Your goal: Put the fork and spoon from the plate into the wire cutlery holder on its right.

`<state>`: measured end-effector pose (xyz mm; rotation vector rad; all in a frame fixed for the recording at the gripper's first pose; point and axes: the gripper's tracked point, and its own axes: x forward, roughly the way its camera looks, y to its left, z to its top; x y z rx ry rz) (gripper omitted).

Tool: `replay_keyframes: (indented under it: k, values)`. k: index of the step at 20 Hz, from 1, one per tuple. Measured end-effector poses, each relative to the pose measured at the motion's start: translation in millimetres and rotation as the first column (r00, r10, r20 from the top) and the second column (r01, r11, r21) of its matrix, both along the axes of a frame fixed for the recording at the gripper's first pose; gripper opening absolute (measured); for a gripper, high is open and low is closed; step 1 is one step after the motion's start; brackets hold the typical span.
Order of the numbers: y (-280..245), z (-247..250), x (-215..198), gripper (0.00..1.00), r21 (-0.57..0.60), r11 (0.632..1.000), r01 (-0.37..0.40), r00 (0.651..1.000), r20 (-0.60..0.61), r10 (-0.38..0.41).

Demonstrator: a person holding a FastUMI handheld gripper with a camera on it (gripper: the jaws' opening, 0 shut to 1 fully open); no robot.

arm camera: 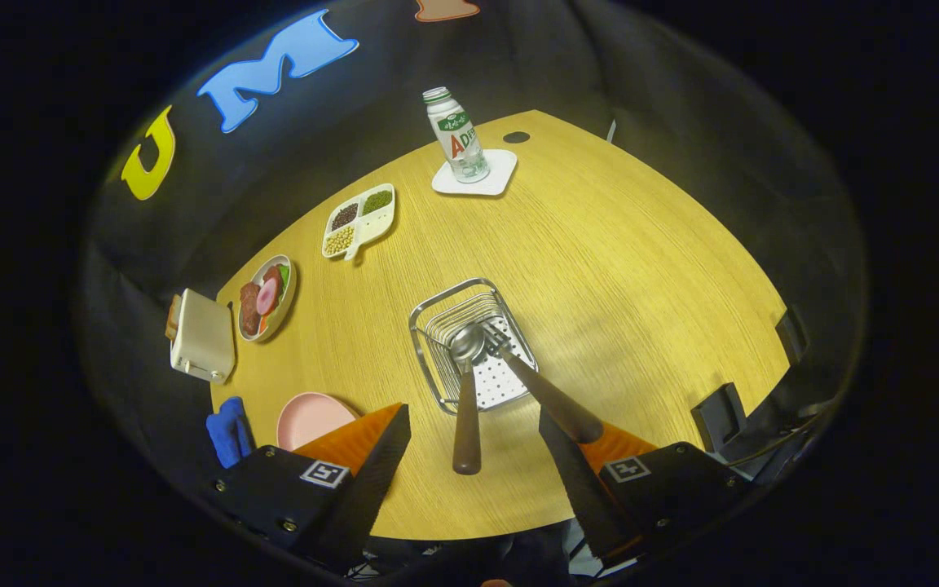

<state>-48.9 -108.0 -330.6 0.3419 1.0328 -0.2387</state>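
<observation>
The gripper (473,444) hangs spread, holding nothing. Between its fingers, the spoon (466,391) and fork (536,381) stand in the wire cutlery holder (469,342), heads down, brown handles leaning back toward the fingers. The pink plate (313,419) lies bare to the left. Beyond, a divided dish (359,220) holds beans; a labelled bottle (456,134) stands on a coaster (478,175).

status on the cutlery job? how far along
Looks essentially done: spoon and fork both sit head-down in the wire cutlery holder, handles leaning out toward the camera. Pink plate is bare. Hand-held gripper is open, holding nothing, fork handle near one finger. Left: just back away.
</observation>
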Motion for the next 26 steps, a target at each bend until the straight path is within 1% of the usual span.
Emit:
replay_keyframes:
  k: [4, 7, 9, 12, 15, 17, 19, 21, 24, 26]
  values:
    - [-5, 1, 2, 0.98, -0.069, 0.997, -0.043, 0.999, 0.009, 0.044]
    - [-8, 4, 6, 0.98, -0.156, 0.983, -0.097, 0.994, 0.034, 0.103]
    - [-8, 11, 14, 0.98, -0.191, 0.974, -0.12, 0.989, 0.063, 0.134]
    - [-7, 29, 28, 0.98, -0.235, 0.964, -0.127, 0.976, 0.141, 0.163]
    - [-13, 59, 40, 0.98, -0.305, 0.946, -0.109, 0.953, 0.238, 0.187]
    - [-15, 86, 49, 0.98, -0.362, 0.928, -0.092, 0.924, 0.316, 0.215]
    - [-11, 114, 57, 0.98, -0.41, 0.909, -0.079, 0.883, 0.394, 0.255]
    - [0, 148, 65, 0.98, -0.443, 0.894, -0.064, 0.825, 0.48, 0.296]
    - [18, 196, 75, 0.98, -0.486, 0.873, -0.043, 0.735, 0.576, 0.357]
    - [28, 223, 78, 0.97, -0.484, 0.875, -0.026, 0.686, 0.628, 0.368]
